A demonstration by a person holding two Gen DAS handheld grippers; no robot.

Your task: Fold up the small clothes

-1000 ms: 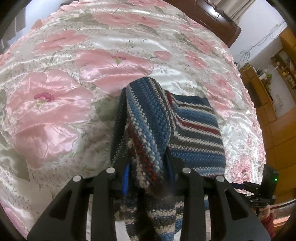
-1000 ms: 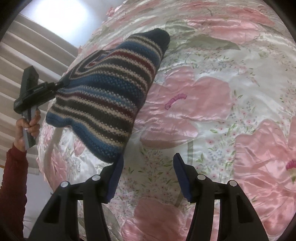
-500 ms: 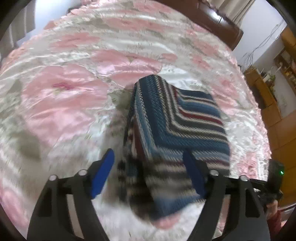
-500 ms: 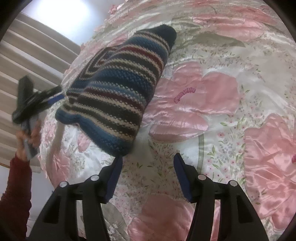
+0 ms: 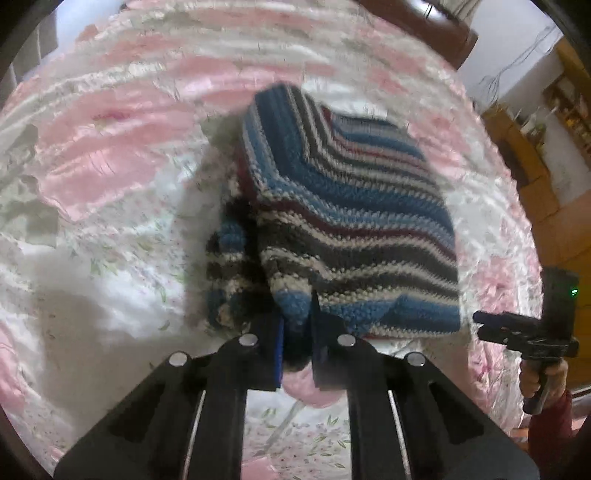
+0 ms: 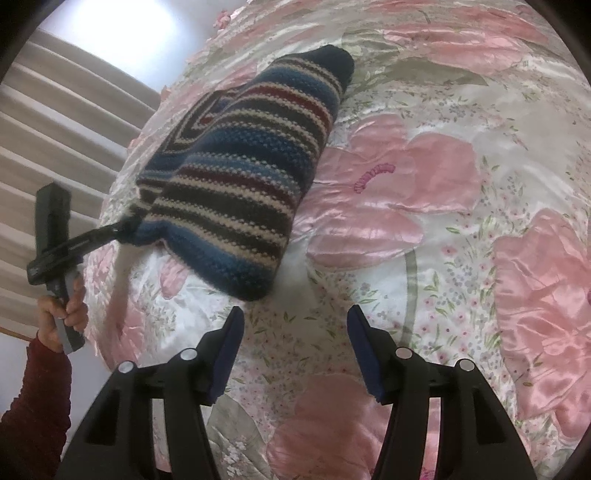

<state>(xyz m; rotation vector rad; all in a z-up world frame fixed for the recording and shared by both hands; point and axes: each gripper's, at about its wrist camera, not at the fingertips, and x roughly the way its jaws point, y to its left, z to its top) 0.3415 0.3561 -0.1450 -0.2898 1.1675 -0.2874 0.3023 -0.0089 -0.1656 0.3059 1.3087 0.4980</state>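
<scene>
A striped knit garment (image 5: 351, 206) in blue, grey, white and dark red lies partly folded on the floral bedspread (image 5: 110, 147). My left gripper (image 5: 295, 325) is shut on its near blue-edged corner, and the fabric bunches between the pads. From the right wrist view the same garment (image 6: 240, 166) stretches away to the upper left, with the left gripper (image 6: 125, 225) pinching its left corner. My right gripper (image 6: 295, 325) hangs open over bare bedspread (image 6: 443, 258), just short of the garment's near edge, with nothing between its fingers. It also shows at the right of the left wrist view as the right gripper (image 5: 480, 317).
A dark wooden headboard (image 5: 424, 26) borders the far side of the bed. Wooden cabinets (image 5: 535, 177) stand to the right. A pleated curtain (image 6: 55, 129) hangs beyond the bed's left edge. A hand in a dark red sleeve (image 6: 62, 314) holds the left gripper.
The left gripper held bunched fabric, opened half a second ago, and is now shut on the garment's near corner. The right gripper stayed open, drifting slightly back.
</scene>
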